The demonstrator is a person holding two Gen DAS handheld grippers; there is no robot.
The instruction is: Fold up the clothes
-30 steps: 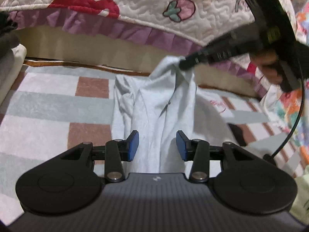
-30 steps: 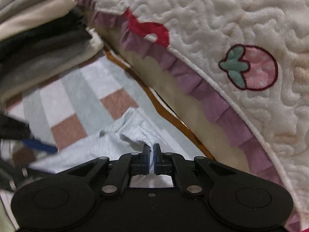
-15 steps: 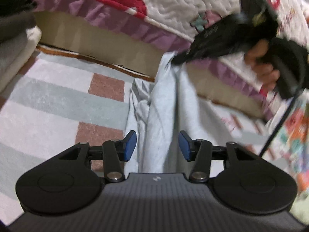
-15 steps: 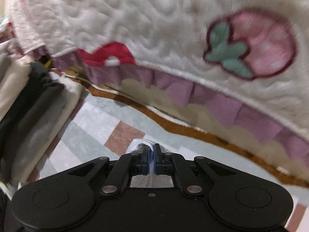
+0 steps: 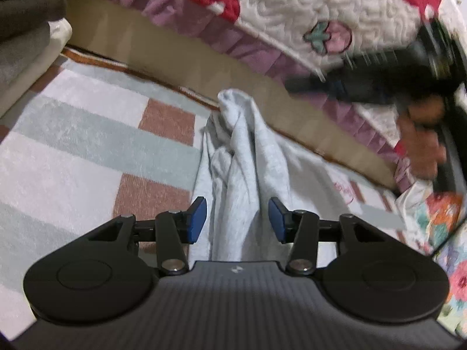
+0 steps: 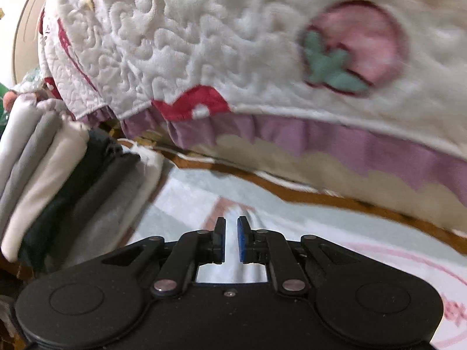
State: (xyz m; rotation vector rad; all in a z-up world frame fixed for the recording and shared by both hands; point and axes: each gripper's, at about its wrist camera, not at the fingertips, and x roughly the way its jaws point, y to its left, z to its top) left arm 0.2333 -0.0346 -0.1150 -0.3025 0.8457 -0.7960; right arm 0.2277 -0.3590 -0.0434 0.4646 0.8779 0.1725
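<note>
Your light grey garment (image 5: 248, 160) lies bunched in long ridges on the checked rug (image 5: 87, 145), its far end peaked up near the foot of the strawberry quilt (image 5: 292, 14); no flat panel or crisp fold shows in it, so this piece looks barely begun. Your left gripper (image 5: 238, 218) hovers low over the near end with its blue pads well apart, the cloth running between them but not pinched. Your right gripper (image 6: 230, 239) shows a narrow gap between its pads, and pale fabric lies beyond and below the gap; the frame is smeared, so it is hard to say, but nothing seems clamped there. In the left view that same tool is a dark blur off to the right, clear of the garment's peak. To the left, a stack of folded clothes (image 6: 58, 180) in white, grey and black suggests part of the job is done. What is left for this garment: spread it flat, smooth the ridges, then fold.
</note>
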